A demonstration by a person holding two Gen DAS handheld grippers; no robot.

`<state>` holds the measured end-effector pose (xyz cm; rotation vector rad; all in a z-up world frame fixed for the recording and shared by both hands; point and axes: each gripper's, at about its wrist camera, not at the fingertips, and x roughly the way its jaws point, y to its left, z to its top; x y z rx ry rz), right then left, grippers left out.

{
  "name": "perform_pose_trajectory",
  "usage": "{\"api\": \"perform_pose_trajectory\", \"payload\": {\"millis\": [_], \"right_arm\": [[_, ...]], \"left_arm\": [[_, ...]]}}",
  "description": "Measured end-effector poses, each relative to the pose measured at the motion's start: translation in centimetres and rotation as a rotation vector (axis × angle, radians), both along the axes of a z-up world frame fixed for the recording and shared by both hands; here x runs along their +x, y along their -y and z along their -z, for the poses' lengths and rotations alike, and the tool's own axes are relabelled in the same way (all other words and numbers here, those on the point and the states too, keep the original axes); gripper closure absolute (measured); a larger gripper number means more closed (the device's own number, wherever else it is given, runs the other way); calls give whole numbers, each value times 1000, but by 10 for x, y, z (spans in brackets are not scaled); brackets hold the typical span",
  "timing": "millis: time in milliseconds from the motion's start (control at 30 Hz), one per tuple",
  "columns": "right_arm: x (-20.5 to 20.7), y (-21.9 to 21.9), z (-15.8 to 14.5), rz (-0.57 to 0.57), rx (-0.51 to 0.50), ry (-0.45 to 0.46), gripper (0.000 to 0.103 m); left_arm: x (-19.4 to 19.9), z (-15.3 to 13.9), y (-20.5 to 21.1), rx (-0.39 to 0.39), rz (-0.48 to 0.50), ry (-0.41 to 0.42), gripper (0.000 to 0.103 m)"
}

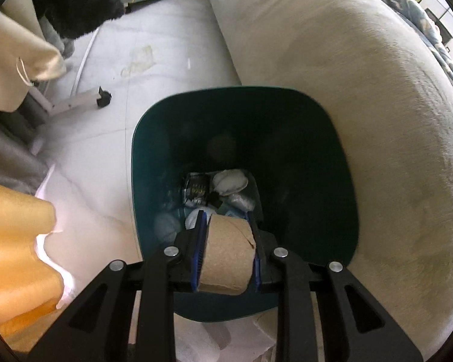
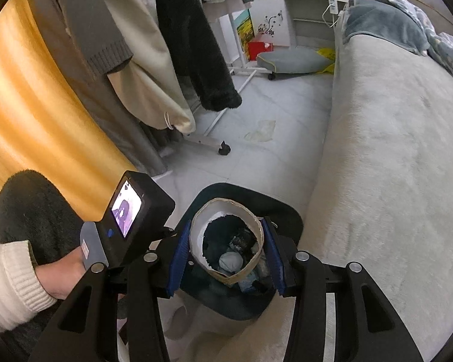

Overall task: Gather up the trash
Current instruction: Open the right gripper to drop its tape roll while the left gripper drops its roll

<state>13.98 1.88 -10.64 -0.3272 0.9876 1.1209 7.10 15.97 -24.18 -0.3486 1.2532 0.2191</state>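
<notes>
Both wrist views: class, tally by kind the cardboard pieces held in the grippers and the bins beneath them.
Cardboard tube: 1
Cardboard ring: 1
Teal bin: 1
Total: 3

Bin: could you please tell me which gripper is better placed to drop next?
Probably right: the right gripper holds its ring over the middle of the bin, while the left gripper holds its tube nearer the rim.
</notes>
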Motion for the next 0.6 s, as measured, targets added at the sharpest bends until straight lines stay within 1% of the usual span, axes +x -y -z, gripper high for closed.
{"api": "perform_pose_trajectory", "payload": {"millis": [100,167,200,233,300,433,500,600], "right_arm": [[1,-7,9,-2,-32,7,56],[4,-9,15,2,-46,7,56],[5,-10,18,3,-53,5,56],[6,-13,21,6,-61,4,56],[9,-17,27,12,-75,-3,56],[14,-23,39,30,-92,-22,56],[17,-26,45,39,-101,-26,56],[22,-30,54,51,-112,-46,56]], "left_arm": [[-3,-1,-6,-27,-13,7,75],[-3,-2,-7,-42,-12,16,66],[-3,-3,-7,-41,-11,21,55],[-3,-5,-7,-39,-7,30,49],[-3,-8,-7,-35,3,46,47],[-4,-14,-6,-18,17,70,39],[-5,-20,-6,-12,19,84,37],[-10,-40,-9,13,17,128,35]]}}
